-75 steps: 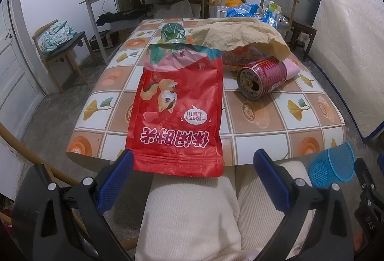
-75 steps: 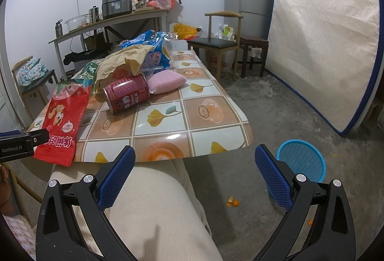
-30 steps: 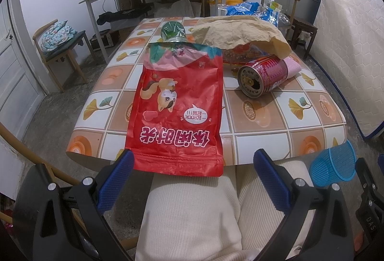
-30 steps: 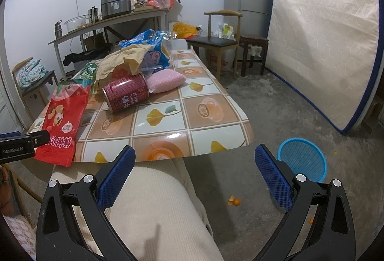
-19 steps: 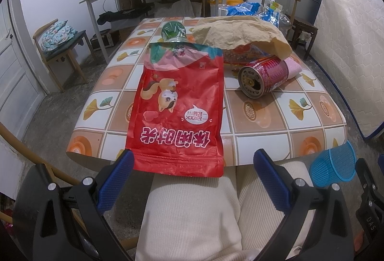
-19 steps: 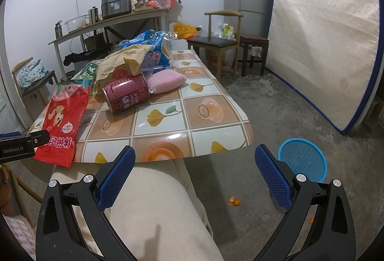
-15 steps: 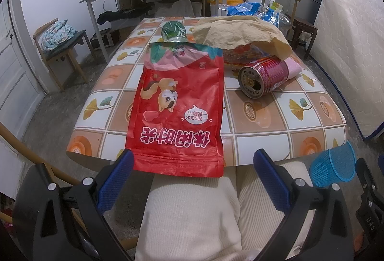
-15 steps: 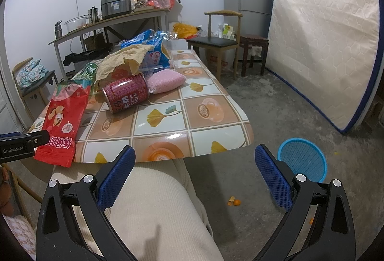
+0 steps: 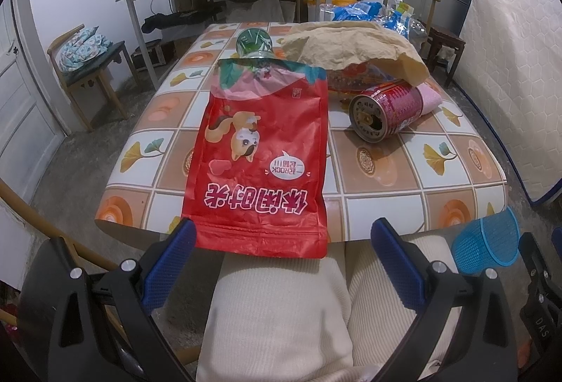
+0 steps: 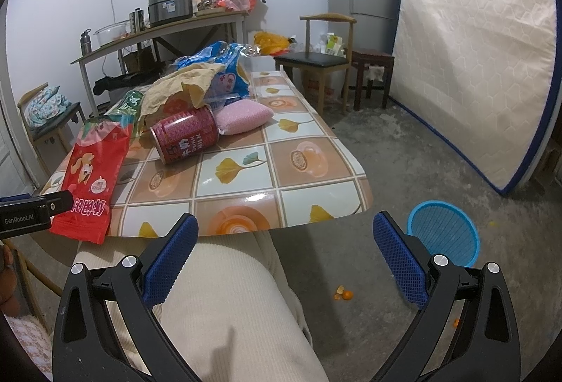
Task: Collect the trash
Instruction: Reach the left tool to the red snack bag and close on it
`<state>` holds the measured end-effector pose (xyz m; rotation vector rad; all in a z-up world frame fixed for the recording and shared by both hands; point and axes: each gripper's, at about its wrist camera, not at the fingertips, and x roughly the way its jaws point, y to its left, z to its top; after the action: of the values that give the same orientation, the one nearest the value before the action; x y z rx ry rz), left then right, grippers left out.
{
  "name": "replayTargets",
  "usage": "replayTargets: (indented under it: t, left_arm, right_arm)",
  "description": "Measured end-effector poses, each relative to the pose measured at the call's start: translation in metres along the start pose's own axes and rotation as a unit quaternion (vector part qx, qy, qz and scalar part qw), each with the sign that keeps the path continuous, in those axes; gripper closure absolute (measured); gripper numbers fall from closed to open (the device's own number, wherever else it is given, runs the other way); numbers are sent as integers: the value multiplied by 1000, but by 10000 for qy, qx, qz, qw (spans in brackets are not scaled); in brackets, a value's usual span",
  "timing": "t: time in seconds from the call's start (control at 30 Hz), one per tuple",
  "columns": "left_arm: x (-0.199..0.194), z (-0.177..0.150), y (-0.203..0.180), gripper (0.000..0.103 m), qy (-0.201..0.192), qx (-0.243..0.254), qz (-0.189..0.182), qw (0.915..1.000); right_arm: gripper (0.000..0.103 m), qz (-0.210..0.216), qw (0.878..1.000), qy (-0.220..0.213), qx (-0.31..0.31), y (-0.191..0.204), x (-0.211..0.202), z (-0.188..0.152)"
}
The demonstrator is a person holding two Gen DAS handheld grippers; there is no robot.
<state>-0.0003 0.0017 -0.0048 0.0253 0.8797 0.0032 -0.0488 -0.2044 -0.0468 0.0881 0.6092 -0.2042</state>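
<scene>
Red snack bag (image 9: 260, 153) overhangs the table (image 9: 456, 203) edge at twelve o'clock, so I keep my left gripper (image 9: 281, 262) wide; right gripper (image 10: 286, 257) is wide too.

On the table (image 9: 386, 171), a can (image 9: 384, 110) lies right of a snack bag (image 9: 260, 164).

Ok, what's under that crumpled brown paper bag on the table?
Under the brown paper bag a red patterned packet pokes out, behind the red can. The rest is covered.
</scene>
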Motion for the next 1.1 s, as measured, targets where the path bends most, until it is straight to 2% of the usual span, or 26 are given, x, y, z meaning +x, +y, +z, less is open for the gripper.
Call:
replayTargets:
  t: [0.23,0.43,0.53,0.67,0.9,0.93,1.1]
  left_arm:
    - [8,8,16,6,-34,-238,148,9996]
    - [29,36,45,6,-135,-509,579,9969]
    - [57,50,57,6,116,-502,808,9954]
    - [91,59,67,6,475,-368,1027,9929]
    - [123,56,78,4,952,-226,955,9906]
    - [122,54,82,4,867,-268,888,9919]
    - [131,54,90,4,913,-471,522,9933]
  right_arm:
    - [8,170,9998,-33,-16,6,6,7]
    - [8,449,9989,-105,-77,23,16,23]
    - [8,587,9981,-71,-190,33,21,28]
    - [8,729,9964,227,-360,47,37,26]
    - [8,828,9942,451,-516,64,54,30]
    - [8,845,9940,463,-526,66,57,31]
    - [8,1012,9917,514,-596,80,66,36]
